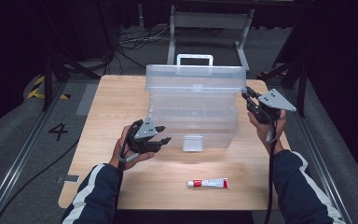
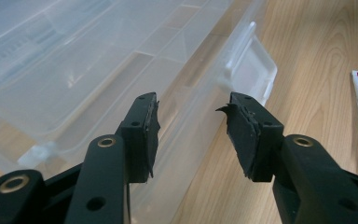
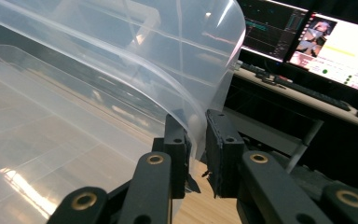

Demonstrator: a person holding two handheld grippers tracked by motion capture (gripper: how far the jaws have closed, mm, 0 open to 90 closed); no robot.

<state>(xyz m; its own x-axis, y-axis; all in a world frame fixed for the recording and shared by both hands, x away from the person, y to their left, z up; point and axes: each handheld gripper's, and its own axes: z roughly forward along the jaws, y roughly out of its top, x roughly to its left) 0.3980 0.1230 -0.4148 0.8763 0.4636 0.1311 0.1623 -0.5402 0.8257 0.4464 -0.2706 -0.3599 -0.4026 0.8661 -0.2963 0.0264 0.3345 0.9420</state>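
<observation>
- We see the clear plastic box at the middle of the wooden table, its lid raised upright at the back.
- Right gripper: jaws narrow, pinching the lid's right edge.
- Left gripper: jaws parted, nothing between them, just beside the box's front-left corner.
- A toothpaste tube lies near the front edge, apart from the box.

My high view looks forward and down on the whole table. My left gripper view sits low and close at the clear box, facing its front. My right gripper view looks up along its lid. All share that box.
</observation>
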